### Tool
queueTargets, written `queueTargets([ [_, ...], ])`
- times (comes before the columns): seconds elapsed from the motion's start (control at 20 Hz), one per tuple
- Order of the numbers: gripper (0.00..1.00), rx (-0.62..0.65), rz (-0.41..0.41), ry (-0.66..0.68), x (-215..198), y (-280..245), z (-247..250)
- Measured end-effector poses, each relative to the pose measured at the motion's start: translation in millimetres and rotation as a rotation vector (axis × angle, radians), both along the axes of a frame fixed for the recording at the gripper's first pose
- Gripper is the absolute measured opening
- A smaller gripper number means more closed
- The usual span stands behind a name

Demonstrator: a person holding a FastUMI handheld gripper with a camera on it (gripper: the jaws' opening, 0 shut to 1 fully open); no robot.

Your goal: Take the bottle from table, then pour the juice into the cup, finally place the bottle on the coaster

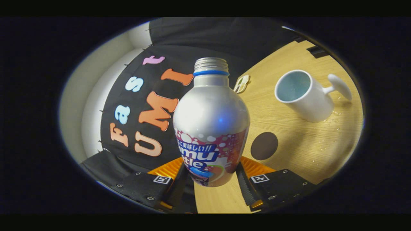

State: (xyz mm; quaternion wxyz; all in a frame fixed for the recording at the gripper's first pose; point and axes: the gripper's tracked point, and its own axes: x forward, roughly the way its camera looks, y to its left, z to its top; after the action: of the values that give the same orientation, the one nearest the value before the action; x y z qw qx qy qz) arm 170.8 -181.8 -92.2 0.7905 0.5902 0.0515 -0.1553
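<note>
Now, tool (213,179): clenched on the aluminium bottle, one finger pressing each side of its lower body.
Bottle (211,122): uncapped, blue ring under its threaded neck, lifted clear of the worktop, the view tilted.
Cup (303,96): white mug beyond the bottle on the wooden worktop (289,144), mouth facing the bottle.
Coaster (264,146): dark round disc near the bottle, between it and the cup.
Droplets (334,123): scattered beside the cup.
</note>
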Motion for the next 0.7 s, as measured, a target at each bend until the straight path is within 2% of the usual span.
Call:
queueTargets([
  [0.2,0.75,0.11,-0.029,-0.039,6.6,-4.6,3.2],
  [0.7,0.74,0.251,-0.055,-0.054,14.6,-8.8,6.3],
])
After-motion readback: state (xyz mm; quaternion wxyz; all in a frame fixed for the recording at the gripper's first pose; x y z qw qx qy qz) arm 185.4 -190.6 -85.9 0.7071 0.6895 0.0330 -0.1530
